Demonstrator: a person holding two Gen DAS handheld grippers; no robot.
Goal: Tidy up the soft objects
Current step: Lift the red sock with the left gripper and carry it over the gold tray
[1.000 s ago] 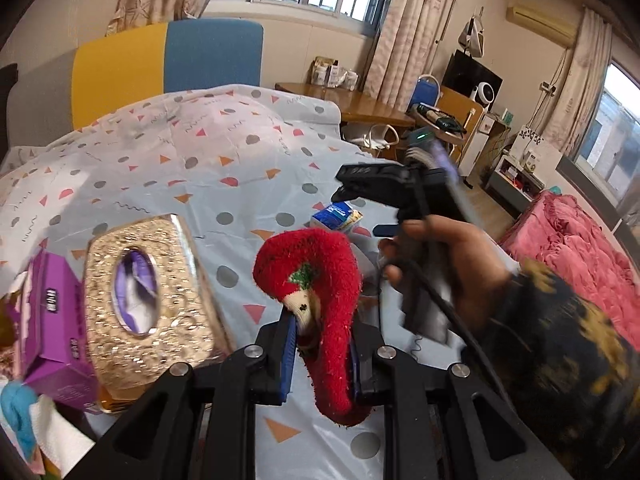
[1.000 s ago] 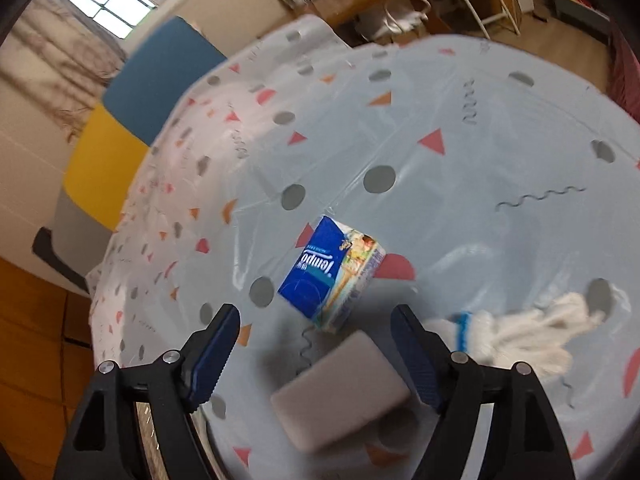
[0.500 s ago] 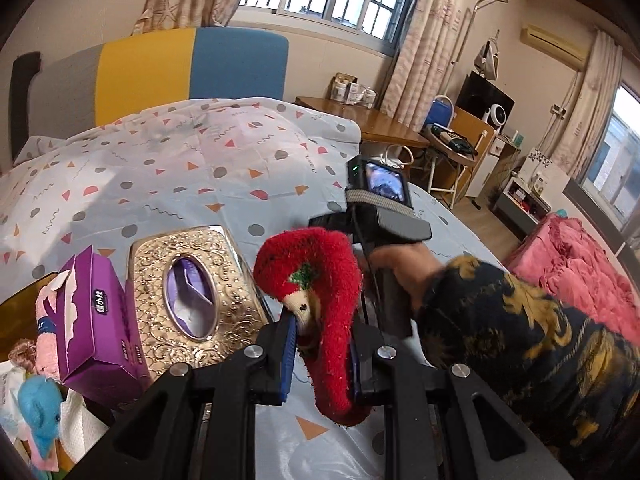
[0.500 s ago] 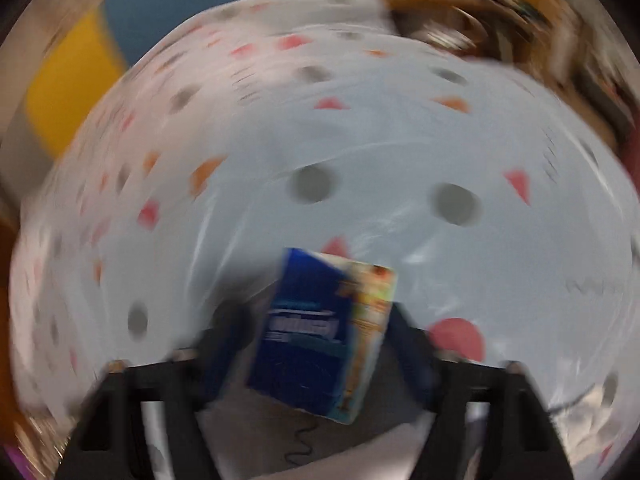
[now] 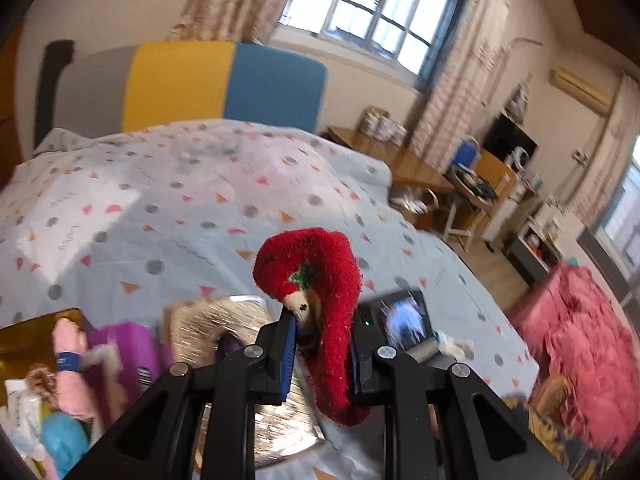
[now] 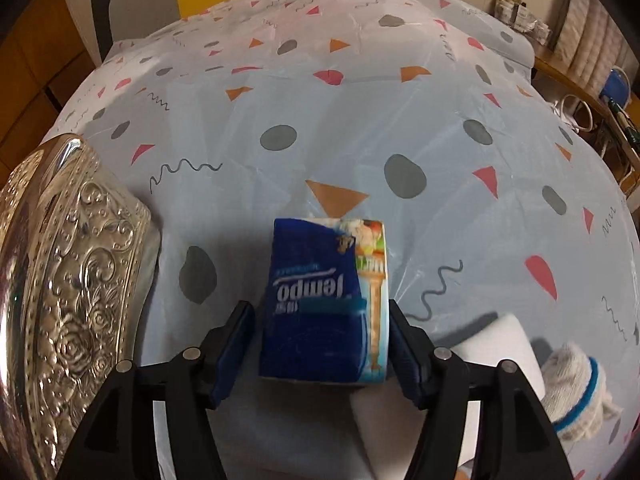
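I am keeping my left gripper [image 5: 322, 354] clenched on the red sock [image 5: 320, 280], now lifting above the silver tissue box [image 6: 68, 280], while my right gripper [image 6: 320, 344], newly arrived, is opening around the Tempo tissue pack [image 6: 326, 300] right of that box, pads not yet pressing.

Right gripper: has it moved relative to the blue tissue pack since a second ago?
Yes. The right gripper has closed in on the tissue pack, which now sits between its opening jaws on the bedsheet.
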